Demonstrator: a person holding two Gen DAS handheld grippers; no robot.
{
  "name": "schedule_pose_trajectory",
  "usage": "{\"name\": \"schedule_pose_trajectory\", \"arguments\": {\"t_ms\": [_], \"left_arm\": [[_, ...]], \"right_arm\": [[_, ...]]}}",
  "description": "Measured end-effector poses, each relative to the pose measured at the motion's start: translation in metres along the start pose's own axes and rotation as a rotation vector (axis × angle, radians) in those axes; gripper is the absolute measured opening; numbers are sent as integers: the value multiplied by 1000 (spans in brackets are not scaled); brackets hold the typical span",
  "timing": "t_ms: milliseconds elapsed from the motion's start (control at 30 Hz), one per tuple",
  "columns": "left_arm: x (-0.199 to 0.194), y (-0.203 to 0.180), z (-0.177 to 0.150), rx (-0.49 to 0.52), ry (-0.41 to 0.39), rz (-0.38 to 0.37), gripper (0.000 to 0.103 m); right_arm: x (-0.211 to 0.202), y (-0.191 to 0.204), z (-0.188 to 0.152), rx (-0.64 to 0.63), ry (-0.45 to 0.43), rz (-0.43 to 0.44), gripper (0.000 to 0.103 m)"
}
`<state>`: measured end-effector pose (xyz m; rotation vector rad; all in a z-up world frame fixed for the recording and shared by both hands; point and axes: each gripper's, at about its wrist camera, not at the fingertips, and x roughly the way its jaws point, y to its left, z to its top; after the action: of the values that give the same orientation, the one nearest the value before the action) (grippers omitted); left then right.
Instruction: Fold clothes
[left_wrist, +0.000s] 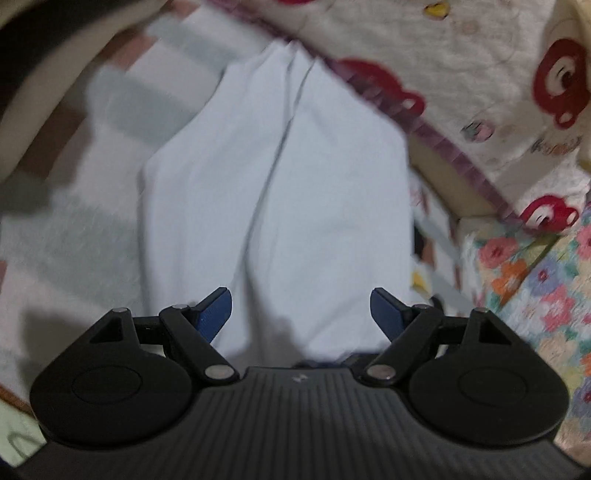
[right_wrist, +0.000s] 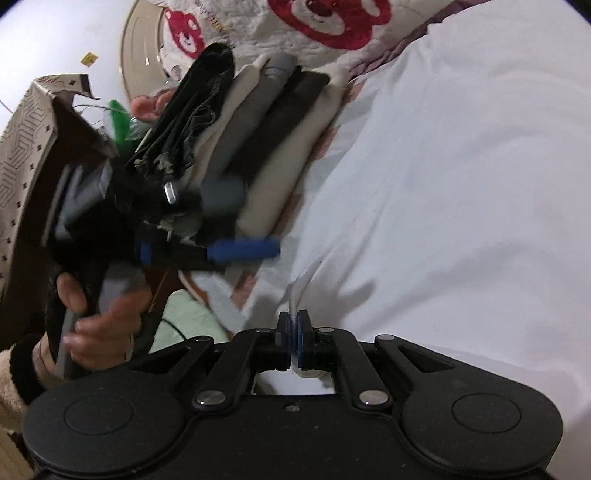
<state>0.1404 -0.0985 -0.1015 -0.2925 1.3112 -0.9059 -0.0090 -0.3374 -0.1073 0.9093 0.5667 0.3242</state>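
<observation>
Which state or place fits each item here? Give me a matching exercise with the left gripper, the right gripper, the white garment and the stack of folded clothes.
Items:
1. left gripper
2. right gripper
3. white garment
4. stack of folded clothes

States or places:
A. piled beside the white garment
B. fingers spread apart, nothing between them
C. spread out on the bed
D. fingers closed on a fold of white cloth

Pairs: 1-B, 2-D, 3-C, 4-A

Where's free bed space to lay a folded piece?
Free: the checked sheet left of the white garment, out to the bed's edge. Crowded: the stack of folded clothes beside the garment, and the bear-print quilt along its far side.
</observation>
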Motion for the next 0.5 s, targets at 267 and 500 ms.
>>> {"name": "schedule_pose_trajectory", "arguments": {"t_ms": [267,500], "left_arm": [[15,19,-12,-14,112,-194,73],[40,15,-6,39,115,-139,65]], "right_arm": [[26,-3,-22,27,16,-57,6],[19,2,-27,-91,16,-26,6]]}}
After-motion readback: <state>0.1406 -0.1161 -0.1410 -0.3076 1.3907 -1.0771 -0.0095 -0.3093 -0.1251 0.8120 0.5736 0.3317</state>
